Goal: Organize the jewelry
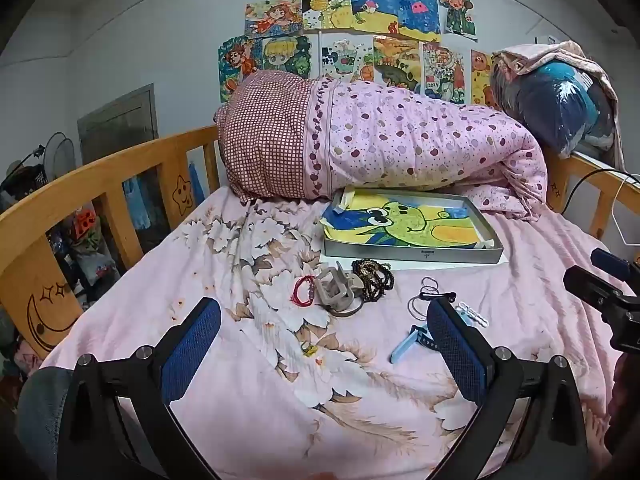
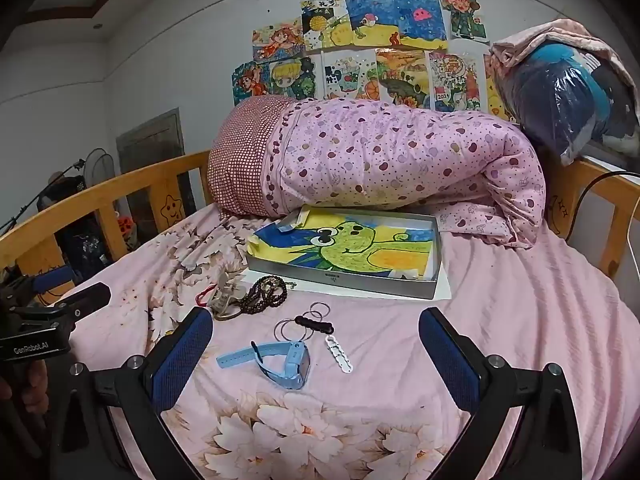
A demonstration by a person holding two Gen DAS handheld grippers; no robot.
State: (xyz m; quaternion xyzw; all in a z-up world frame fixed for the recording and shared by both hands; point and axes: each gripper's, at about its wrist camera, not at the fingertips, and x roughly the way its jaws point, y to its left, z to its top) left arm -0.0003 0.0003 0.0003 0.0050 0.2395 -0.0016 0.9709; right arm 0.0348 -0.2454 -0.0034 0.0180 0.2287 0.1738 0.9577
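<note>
On the bed (image 2: pixel 520 320) a rolled blanket (image 2: pixel 400 160) lies at the back, under the pictures (image 2: pixel 360 40) on the wall. Right in front of it sits a flat box (image 2: pixel 360 276) with a drawing (image 2: pixel 348 248) inside. In front of the box the small things lie in a row: a bracelet (image 1: pixel 303 290) far left, a hair claw (image 1: pixel 334 288), beads (image 2: pixel 266 294), rings (image 2: pixel 298 326), and nearest, a watch (image 2: pixel 286 362) with a clip (image 2: pixel 338 352) to its right.

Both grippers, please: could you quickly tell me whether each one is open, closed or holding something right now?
Left gripper: open, holding nothing.
Right gripper: open, holding nothing.
</note>
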